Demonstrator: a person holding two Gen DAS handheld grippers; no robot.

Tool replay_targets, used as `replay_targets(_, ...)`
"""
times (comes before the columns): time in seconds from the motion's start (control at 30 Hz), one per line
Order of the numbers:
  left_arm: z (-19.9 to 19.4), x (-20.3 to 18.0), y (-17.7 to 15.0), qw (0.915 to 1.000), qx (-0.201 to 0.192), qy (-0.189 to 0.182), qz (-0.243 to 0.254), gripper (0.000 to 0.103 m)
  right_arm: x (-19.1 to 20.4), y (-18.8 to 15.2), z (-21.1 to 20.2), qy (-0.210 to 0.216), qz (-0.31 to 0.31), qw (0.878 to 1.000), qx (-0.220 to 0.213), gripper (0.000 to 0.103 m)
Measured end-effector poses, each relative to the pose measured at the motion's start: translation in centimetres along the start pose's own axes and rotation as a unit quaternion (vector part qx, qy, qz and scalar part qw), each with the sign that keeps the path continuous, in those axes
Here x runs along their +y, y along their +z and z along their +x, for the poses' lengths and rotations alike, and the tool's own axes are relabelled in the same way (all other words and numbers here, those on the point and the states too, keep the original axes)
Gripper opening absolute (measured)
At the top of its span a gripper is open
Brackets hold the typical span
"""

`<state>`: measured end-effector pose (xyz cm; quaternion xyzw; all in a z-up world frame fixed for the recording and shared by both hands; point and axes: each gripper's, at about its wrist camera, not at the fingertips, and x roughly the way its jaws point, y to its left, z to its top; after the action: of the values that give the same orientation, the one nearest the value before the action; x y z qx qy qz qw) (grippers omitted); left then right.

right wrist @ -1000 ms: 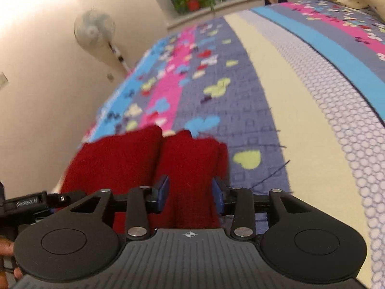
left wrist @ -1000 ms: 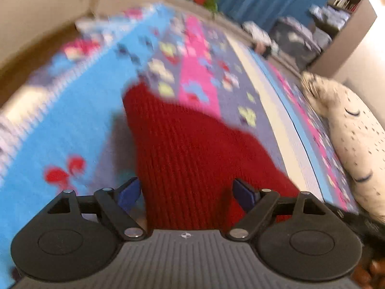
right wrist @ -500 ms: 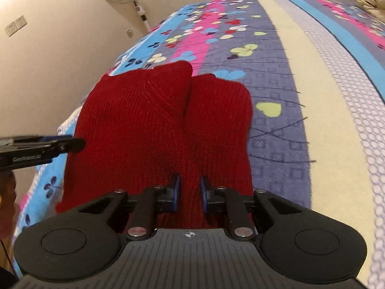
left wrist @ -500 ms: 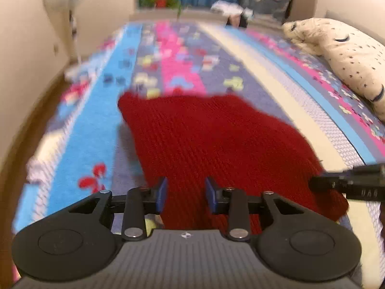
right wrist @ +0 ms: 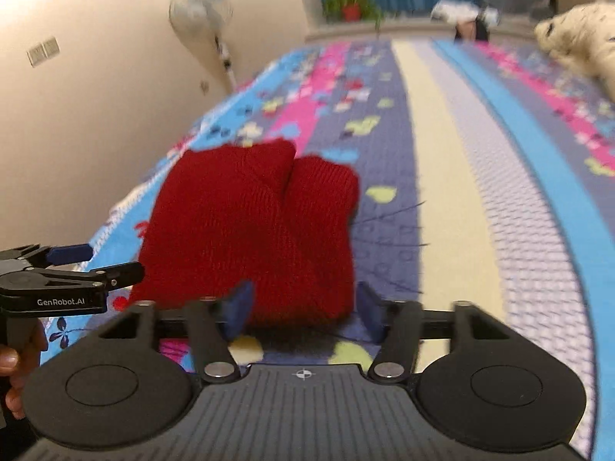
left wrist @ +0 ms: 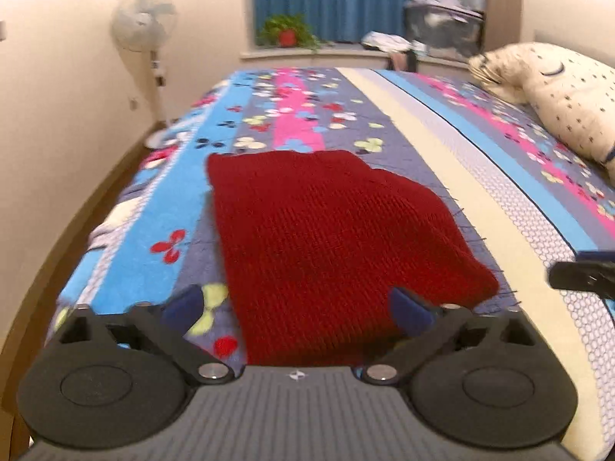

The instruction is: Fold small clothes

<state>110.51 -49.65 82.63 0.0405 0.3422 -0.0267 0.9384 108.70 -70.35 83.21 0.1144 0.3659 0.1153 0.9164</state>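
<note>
On the bed's striped, flower-printed blanket (left wrist: 453, 161) lies the folded red knit garment (left wrist: 326, 238), ribbed and thick, near the left edge with broad bare blanket to its right. Just short of its near hem, the left claw (left wrist: 296, 309) and right claw (right wrist: 303, 309) are both opening, pads clear of the knit. A spotted pillow (left wrist: 569, 96) lies far right.

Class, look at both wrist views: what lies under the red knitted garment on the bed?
The red knitted garment lies flat on the striped, flower-printed bedspread, whose purple, blue and pink bands show around it. The part of the bedspread beneath the knit is covered, so anything else underneath cannot be seen.
</note>
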Motion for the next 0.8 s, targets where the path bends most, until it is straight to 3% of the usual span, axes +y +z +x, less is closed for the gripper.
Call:
replay_targets(0.07,-2.3,-1.0,-0.8,0.9998,0.005,0.011,-0.014,0.103,-0.2,-1.4,-2.6,0.000,0.003,1.000,-0.021,0.086)
replay_targets(0.17,-4.7,-1.7,-2.2,0.9990,0.020,0.025,-0.032,0.103,-0.8,-3.7,-6.1,-0.011,-0.012,0.998,-0.064,0.094)
replay_targets(0.27,-6.3,-2.2,-3.3,0.9986,0.021,0.027,-0.040,0.103,-1.2,-5.8,-8.0,-0.022,-0.021,0.996,-0.089,0.096)
replay_targets(0.47,-8.8,-2.8,-4.8,0.9974,0.025,0.037,-0.056,0.103,-0.3,-7.0,-8.6,-0.044,0.004,0.995,-0.086,0.097)
replay_targets(0.63,-10.3,-3.6,-7.3,0.9980,-0.022,0.041,-0.042,0.103,1.2,-7.6,-9.5,-0.053,-0.002,0.993,-0.108,0.102)
replay_targets(0.8,-9.6,-2.5,-8.3,0.9960,0.005,0.023,-0.086,0.103,2.1,-7.9,-8.9,-0.069,-0.004,0.993,-0.091,0.102)
